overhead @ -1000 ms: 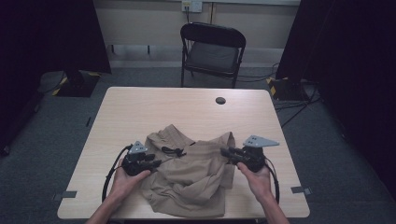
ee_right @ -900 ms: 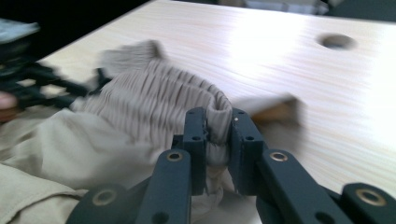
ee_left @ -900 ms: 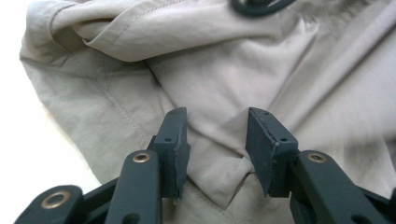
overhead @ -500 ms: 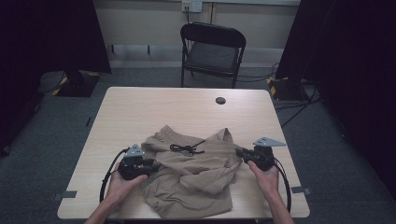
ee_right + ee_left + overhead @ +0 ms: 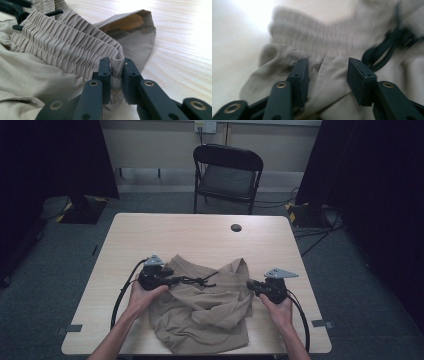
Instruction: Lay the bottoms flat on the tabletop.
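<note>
The table [image 5: 200, 232] carries a crumpled pair of beige shorts [image 5: 210, 315], lying near the person's edge, between the two hands. Beyond it stands a chair [image 5: 227, 172], which plays no part here.

The waistband [image 5: 70, 42] runs across the top of the shorts, gathered elastic with a dark drawstring [image 5: 197, 281] knotted near its middle. The work in hand looks like stretching that waistband flat between the two grippers, probably as a start to folding.

The right gripper [image 5: 256, 286] holds one end of the band: in the right gripper view its jaws are clamped together on the elastic edge, fabric pinched between the pads. This grip looks sound (the hem sits deep between the pads, not at their tips).

The left gripper [image 5: 172, 281] is the weak side. Its jaws have just been opening and stand apart, with a loose fold of cloth between them that the pads don't press. The drawstring loops sit just beside the right-hand pad [image 5: 359, 75] in the left gripper view.

To do this well, I'd judge that the left jaws should close on the band itself, not on the thin cloth below it, and clear of the cord. Then both hands should pull level and apart, gently, keeping the band low over the table so the legs trail straight.
</note>
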The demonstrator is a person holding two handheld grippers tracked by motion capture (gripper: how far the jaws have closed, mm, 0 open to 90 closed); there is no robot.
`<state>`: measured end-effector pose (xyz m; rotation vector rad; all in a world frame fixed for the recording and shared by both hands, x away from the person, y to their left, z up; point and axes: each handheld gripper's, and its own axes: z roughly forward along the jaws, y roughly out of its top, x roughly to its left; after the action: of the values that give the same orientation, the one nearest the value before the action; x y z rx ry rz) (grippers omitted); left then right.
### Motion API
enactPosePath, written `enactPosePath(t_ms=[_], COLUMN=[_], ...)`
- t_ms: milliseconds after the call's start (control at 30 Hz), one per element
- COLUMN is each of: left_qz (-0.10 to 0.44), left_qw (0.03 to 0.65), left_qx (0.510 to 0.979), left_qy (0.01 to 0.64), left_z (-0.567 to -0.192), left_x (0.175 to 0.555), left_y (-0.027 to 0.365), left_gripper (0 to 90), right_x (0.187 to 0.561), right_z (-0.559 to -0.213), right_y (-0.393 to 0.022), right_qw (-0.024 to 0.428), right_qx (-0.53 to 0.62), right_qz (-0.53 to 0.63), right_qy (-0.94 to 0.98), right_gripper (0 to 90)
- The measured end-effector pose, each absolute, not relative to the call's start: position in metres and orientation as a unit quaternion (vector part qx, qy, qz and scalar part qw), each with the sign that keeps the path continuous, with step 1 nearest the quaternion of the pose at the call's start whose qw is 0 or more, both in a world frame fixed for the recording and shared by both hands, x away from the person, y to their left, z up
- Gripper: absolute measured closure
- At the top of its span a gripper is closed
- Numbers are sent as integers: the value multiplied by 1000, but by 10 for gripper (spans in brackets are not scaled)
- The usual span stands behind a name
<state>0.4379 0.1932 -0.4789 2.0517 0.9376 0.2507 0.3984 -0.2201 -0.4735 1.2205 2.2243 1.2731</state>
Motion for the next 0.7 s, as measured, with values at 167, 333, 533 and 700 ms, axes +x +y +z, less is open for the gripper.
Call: enactPosePath(t_ms=[167, 333, 533, 700], left_qz=[118, 106, 87, 107], left_qw=[404, 404, 406, 446], left_qx=[832, 838, 843, 811], left_qy=[362, 352, 341, 362], left_z=[-495, -494, -487, -467], left_x=[420, 399, 376, 379], left_y=[192, 195, 207, 227], left_gripper=[580, 578, 578, 566], right_x=[393, 385, 373, 373], right_z=[-475, -479, -481, -482], right_y=[-222, -226, -230, -230], right_qw=[147, 143, 139, 140], right_qx=[422, 423, 419, 419], right_qz=[439, 427, 420, 420], right_qy=[779, 786, 793, 793], right_gripper=[798, 798, 797, 797])
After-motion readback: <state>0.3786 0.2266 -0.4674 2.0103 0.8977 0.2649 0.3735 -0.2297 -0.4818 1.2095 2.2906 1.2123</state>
